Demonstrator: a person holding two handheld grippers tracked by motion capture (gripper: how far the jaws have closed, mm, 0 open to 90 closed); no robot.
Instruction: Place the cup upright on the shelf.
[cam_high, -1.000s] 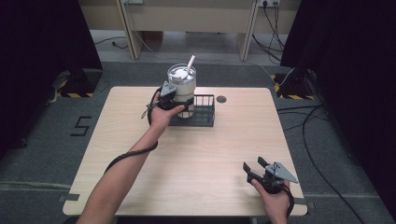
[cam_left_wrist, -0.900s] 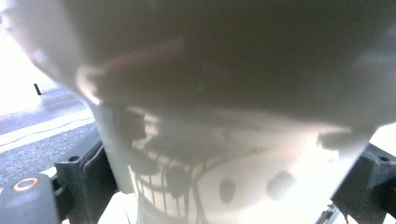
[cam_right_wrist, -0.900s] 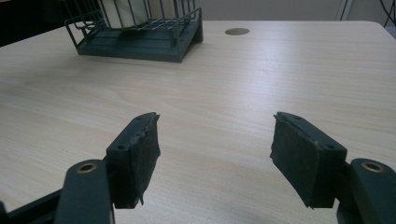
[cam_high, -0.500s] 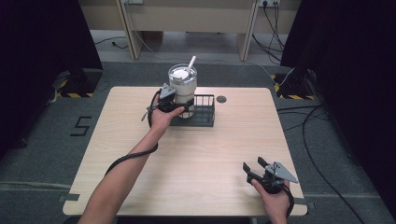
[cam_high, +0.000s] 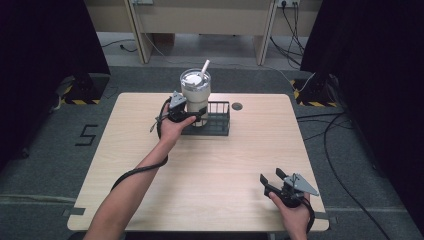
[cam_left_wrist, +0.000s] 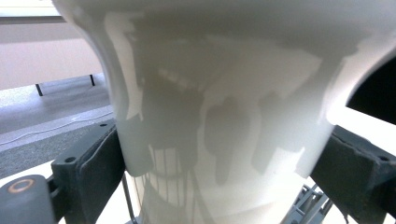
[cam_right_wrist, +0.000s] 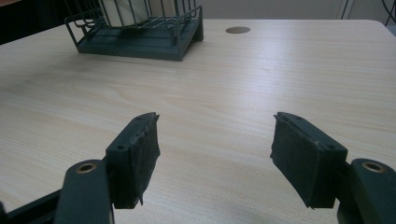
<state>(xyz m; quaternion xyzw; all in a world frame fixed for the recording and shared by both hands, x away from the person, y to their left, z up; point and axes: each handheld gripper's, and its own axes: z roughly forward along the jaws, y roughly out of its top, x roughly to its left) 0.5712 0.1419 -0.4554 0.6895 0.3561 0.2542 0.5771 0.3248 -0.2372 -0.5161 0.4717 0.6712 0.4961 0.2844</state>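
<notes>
Tumbler, cream-coloured with a lidded top and a white straw leaning out of it, stood upright in the left end of a dark wire rack near the far edge of the desk. The left tool was clamped around the tumbler's narrower lower body, a pad pressed against each side. From above, the person's left hand reached forward to it, with the cable looping back along the forearm.

The left gripper view gave what the high view could not: the glossy tumbler wall seen from very close, flaring wider toward its top, with both black pads touching it and a few rack wires below. The right gripper view looked low across the desk and showed the rack from the side, its solid base and thin bars, with the pale tumbler bottom behind the bars and a round grommet in the desk beyond it.

The desk was light wood grain, standing on grey carpet. Dark curtains hung at both sides, cables lay on the floor to the right, and a pale bench stood at the back.

The right tool rested at the near right corner of the desk, held in the right hand, its jaws spread wide with nothing between them, well apart from the tumbler and rack.
</notes>
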